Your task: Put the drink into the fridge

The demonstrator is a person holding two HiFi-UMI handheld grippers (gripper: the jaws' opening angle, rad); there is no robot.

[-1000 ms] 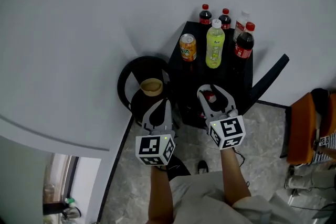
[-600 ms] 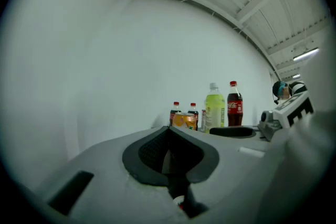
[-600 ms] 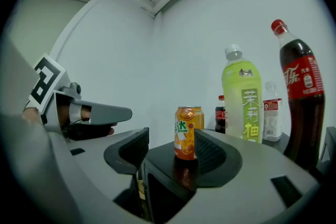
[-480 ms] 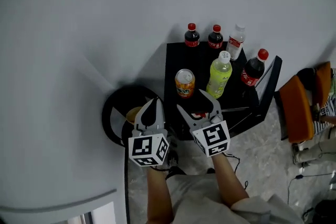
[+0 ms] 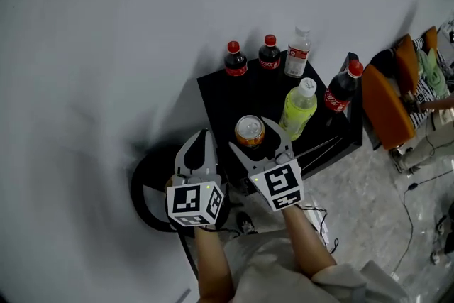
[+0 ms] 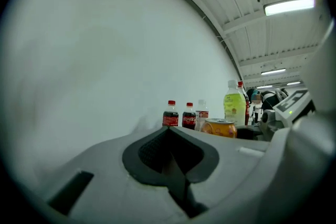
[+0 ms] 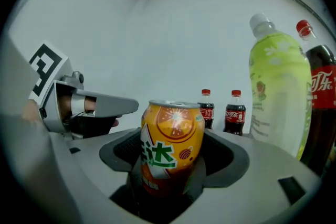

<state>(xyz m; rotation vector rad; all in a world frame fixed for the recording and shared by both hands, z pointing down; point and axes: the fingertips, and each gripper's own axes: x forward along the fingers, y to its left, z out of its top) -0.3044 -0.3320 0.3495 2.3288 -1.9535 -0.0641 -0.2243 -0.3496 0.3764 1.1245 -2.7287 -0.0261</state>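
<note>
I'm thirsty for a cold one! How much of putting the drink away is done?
Nothing done yet: the orange can stands on the black table among bottles. In hand: the right gripper has just been opening its jaws, which stand wide around the can, not squeezing it. The left gripper is shut, empty. Left: grip the can and carry it to a fridge, not in view.

Office-like room, ceiling strip lights (image 6: 289, 6), orange chairs (image 5: 385, 106), tiled floor (image 5: 369, 213)
</note>
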